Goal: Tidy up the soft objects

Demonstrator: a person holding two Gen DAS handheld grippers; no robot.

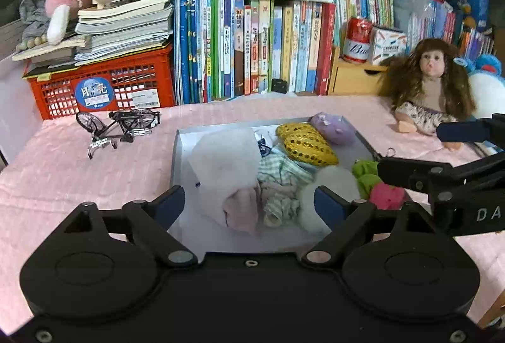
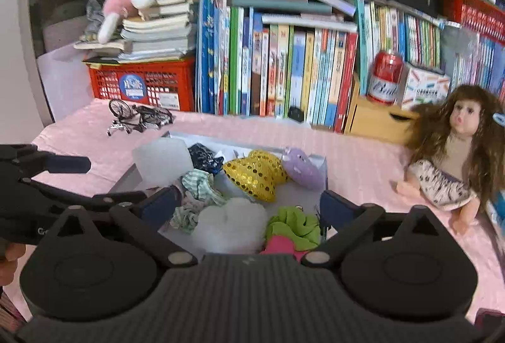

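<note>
A grey tray (image 1: pixel 176 153) on the pink cloth holds soft things: a white plush (image 1: pixel 225 163), a green checked cloth (image 1: pixel 281 182), a gold sequin heart (image 1: pixel 304 144), a purple plush (image 1: pixel 334 128), a white fluffy heart (image 2: pixel 232 223) and a green and pink plush (image 2: pixel 292 227). My left gripper (image 1: pixel 249 201) is open and empty over the tray's near end. My right gripper (image 2: pixel 249 207) is open and empty over the tray's near right; it also shows in the left wrist view (image 1: pixel 419 153).
A doll (image 1: pixel 426 87) with brown hair sits right of the tray. A toy bicycle (image 1: pixel 118 125) lies at the left. A red crate (image 1: pixel 101 87) with stacked books, a row of books (image 1: pixel 252 46) and a red can (image 1: pixel 356 39) line the back.
</note>
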